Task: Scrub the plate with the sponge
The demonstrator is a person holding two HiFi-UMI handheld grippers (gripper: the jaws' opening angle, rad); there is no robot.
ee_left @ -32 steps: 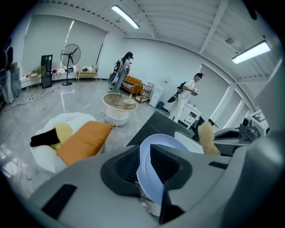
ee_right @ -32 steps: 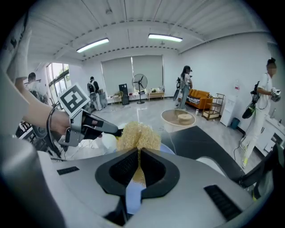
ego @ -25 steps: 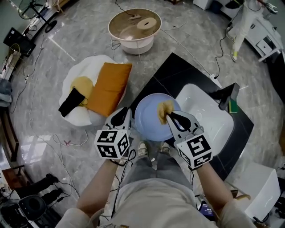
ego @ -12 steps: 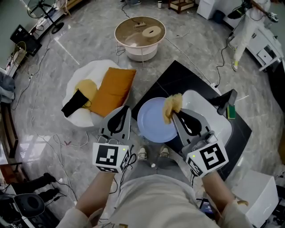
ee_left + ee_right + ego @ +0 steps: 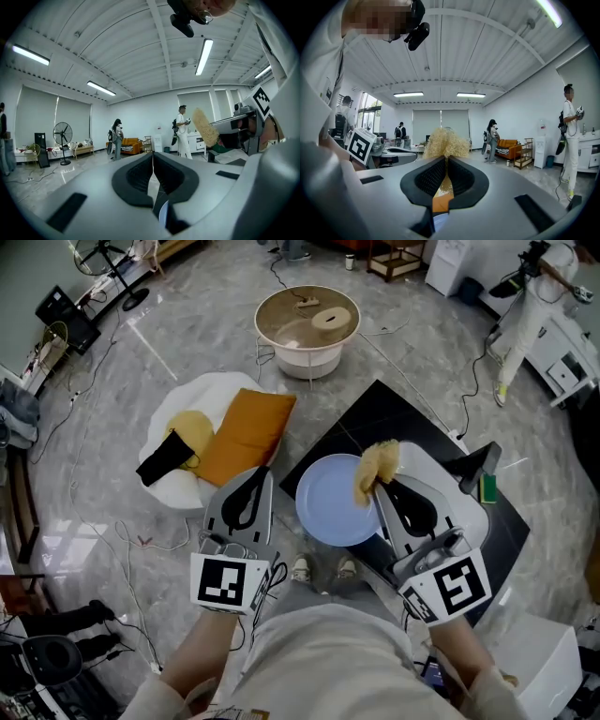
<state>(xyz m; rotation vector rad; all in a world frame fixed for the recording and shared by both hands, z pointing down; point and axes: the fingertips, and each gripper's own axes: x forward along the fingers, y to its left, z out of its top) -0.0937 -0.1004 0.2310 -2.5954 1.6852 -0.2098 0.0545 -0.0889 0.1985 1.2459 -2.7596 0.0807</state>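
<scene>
- Plate (image 5: pixel 330 507): a pale blue round dish, shown face up over the near-left edge of the black counter (image 5: pixel 361 418), just beside the white sink (image 5: pixel 450 498). What bears it from below is not shown.
- Sponge (image 5: pixel 375 470): a yellow, fibrous pad, seen over the far-right rim of the plate. Its long axis is laid along the jaws that hold it, pointing away from the person. Whether it touches the plate cannot be told from above.
- Right gripper (image 5: pixel 379 487): the jaws are clamped on the sponge. In the right gripper view the tuft is seen standing out beyond the tips.
- Left gripper (image 5: pixel 265 474): the jaws are pressed together with nothing between the pads, as shown in the left gripper view. It is held just beside the plate's left rim and appears apart from it.
- Governing relation: the plate is placed between the two grippers, to the left of the right gripper's tips. The right gripper is the nearer to the plate's face and carries the tool.
- Coming stroke (a judgement): the sponge would need to be lowered and drawn leftward and toward the person, across the middle of the dish.
- Risk (a judgement): with the left jaws empty, the plate is not steadied and may be pushed along the counter by the stroke.
</scene>
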